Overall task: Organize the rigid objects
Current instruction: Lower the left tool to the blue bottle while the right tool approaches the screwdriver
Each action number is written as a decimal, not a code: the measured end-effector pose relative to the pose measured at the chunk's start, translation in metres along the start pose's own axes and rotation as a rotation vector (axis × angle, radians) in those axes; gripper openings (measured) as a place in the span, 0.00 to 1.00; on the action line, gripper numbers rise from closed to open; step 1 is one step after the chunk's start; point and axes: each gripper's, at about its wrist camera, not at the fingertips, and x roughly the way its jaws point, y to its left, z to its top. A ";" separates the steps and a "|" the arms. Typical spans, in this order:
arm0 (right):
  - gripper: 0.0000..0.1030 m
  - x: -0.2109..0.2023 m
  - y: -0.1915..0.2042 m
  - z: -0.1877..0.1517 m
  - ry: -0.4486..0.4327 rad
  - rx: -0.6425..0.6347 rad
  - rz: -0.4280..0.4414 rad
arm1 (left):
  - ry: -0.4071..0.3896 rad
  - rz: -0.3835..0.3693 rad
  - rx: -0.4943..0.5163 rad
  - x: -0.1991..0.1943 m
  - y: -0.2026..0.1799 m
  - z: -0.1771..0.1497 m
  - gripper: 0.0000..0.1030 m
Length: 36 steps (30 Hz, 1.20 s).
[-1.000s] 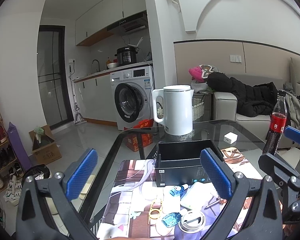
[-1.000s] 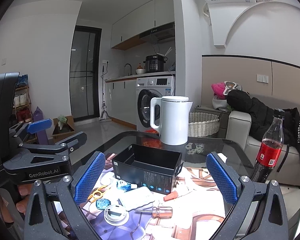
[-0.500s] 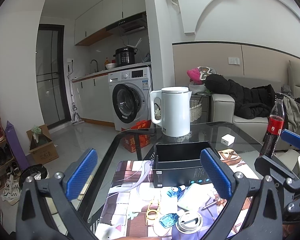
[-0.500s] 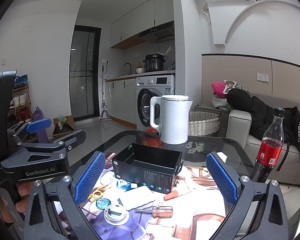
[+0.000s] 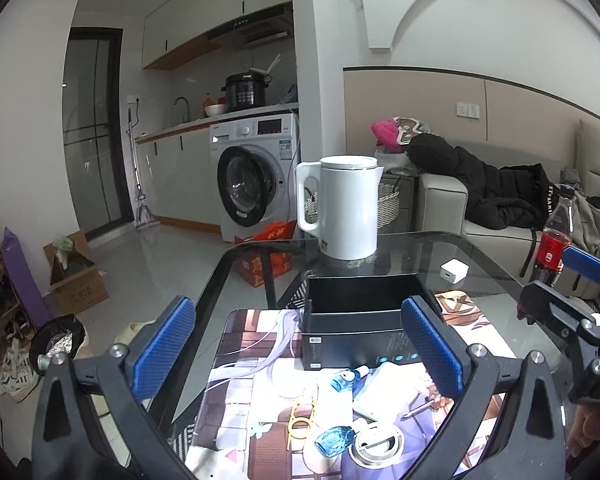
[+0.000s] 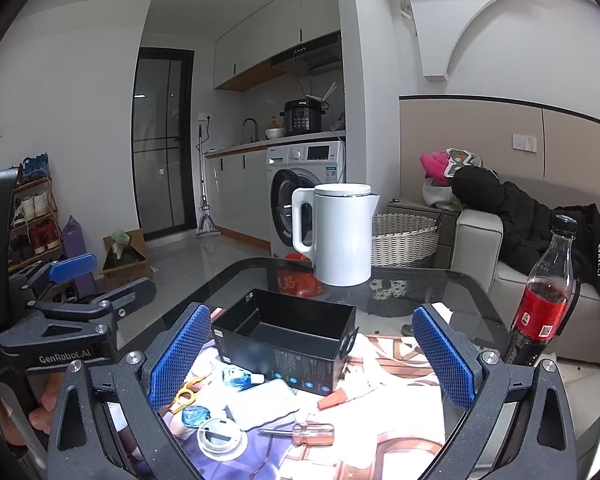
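Nothing is sorted yet: the black box [image 6: 284, 338] sits empty on the counter [image 6: 440, 292], small items [image 6: 256, 404] scattered just before it. Left gripper [image 5: 296, 352] and right gripper [image 6: 308, 356] hover wide, empty.

My left tool [image 5: 298, 354] and right tool [image 6: 310, 358] both have blue, cross-hatched pads on black frames. The box [image 6: 286, 338] is matte black with little blue dots along its side. The mat [image 5: 240, 392] under it has a purple and cream cartoon print. The screwdriver [image 6: 306, 434] has a clear orange handle, the kettle [image 6: 340, 234] is plain white, and the cola bottle [image 6: 542, 304] wears a red label on dark soda. The table [image 6: 432, 290] is dark, smoky glass.
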 end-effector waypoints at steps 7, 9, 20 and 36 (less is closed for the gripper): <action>1.00 0.035 -0.007 0.003 0.110 -0.035 0.032 | 0.150 -0.026 0.061 0.037 0.002 -0.001 1.00; 1.00 0.047 -0.009 0.004 0.144 -0.058 0.029 | 0.194 -0.032 0.066 0.049 0.004 -0.001 1.00; 0.77 0.113 -0.016 -0.024 0.428 -0.107 0.116 | 0.431 -0.094 0.241 0.100 -0.001 -0.035 1.00; 0.77 0.149 -0.003 -0.081 0.705 -0.188 0.249 | 0.659 -0.298 0.340 0.116 -0.015 -0.070 0.85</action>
